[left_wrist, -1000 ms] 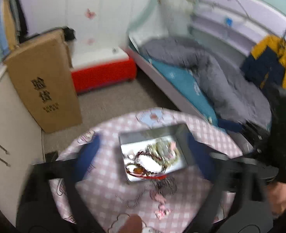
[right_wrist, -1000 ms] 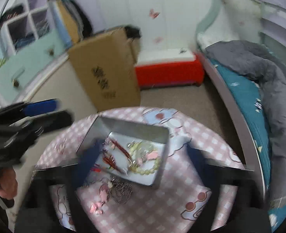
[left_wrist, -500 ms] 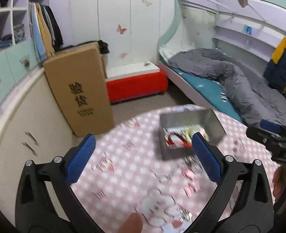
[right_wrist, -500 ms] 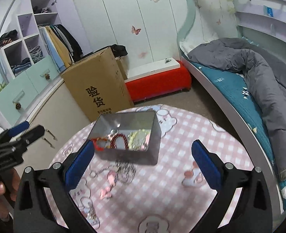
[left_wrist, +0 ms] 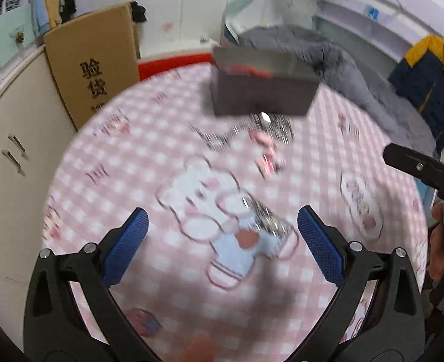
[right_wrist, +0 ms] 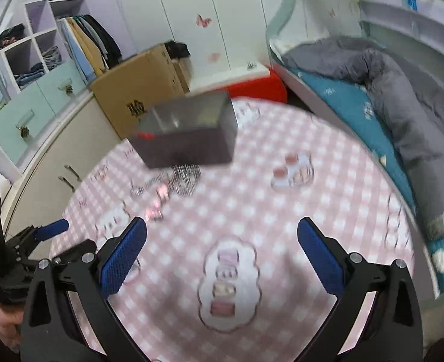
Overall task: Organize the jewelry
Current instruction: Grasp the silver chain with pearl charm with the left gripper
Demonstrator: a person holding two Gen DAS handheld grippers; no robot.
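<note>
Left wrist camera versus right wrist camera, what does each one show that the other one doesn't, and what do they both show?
Only the left wrist view shows a silver chain lying between the open left gripper's fingers, and a yellow and navy jacket hanging at right.

Only the right wrist view shows the open shelves with folded clothes and the teal drawers.

Both show the metal tin on the pink checked tablecloth, loose jewelry just in front of it, the cardboard box, the grey blanket, and each other's gripper.

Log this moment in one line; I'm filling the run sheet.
left hand-held gripper: open, empty | right hand-held gripper: open, empty | metal tin: on table | loose jewelry: beside tin
</note>
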